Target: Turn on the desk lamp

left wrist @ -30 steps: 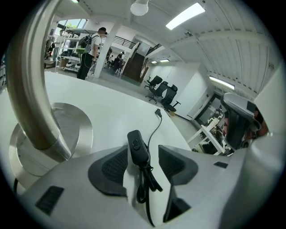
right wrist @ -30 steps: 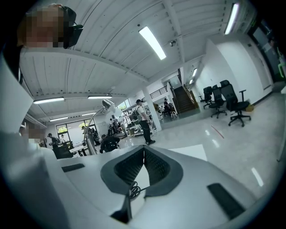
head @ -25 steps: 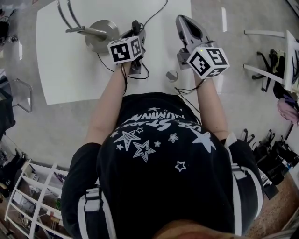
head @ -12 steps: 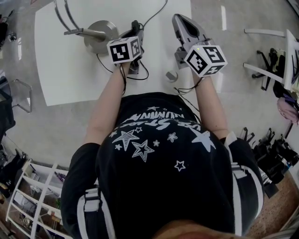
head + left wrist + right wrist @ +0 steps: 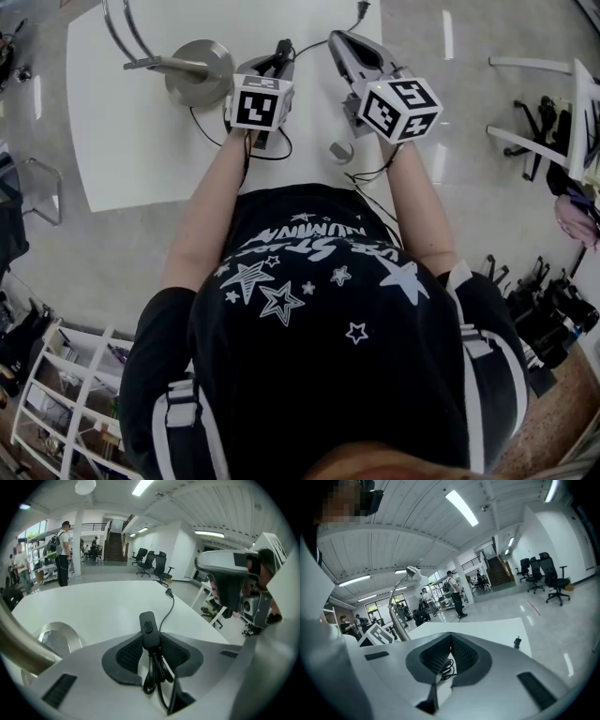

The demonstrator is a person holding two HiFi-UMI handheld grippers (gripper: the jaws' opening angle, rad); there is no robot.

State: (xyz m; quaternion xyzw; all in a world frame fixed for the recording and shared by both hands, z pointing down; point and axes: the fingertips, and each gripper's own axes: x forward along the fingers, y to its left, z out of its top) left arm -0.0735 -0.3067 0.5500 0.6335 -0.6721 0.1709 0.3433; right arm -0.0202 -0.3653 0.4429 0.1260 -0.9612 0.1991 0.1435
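Your left gripper (image 5: 149, 643) has just been closing its jaws, and the slim black inline switch (image 5: 148, 626) stands between them, pinched at the sides by the dark, cross-hatched rubber pads (image 5: 129, 654). The switch is a narrow, rounded plastic bar with a small oval rocker on its upper face. The glossy black cord (image 5: 167, 607) coils in loose loops below it and runs away over the table to a blocky plug (image 5: 168, 592).

Your right gripper (image 5: 451, 637) is clenched on nothing: its mesh-textured pads meet at the tips, and a coil of cord shows on the table through the gap beneath them.

The smooth white table (image 5: 131, 141) carries the desk lamp at its far left. The lamp base (image 5: 199, 72) is a flat round disc of brushed metal, just beside your left gripper, with a thin metal arm rising from it.

From the head view you see both grippers side by side, each topped by a white marker cube (image 5: 262, 101), but the switch is hidden under the left one. Only the left gripper view shows the rocker. Only the right gripper view shows the lamp's white head (image 5: 412, 572) atop its tall curved arm.
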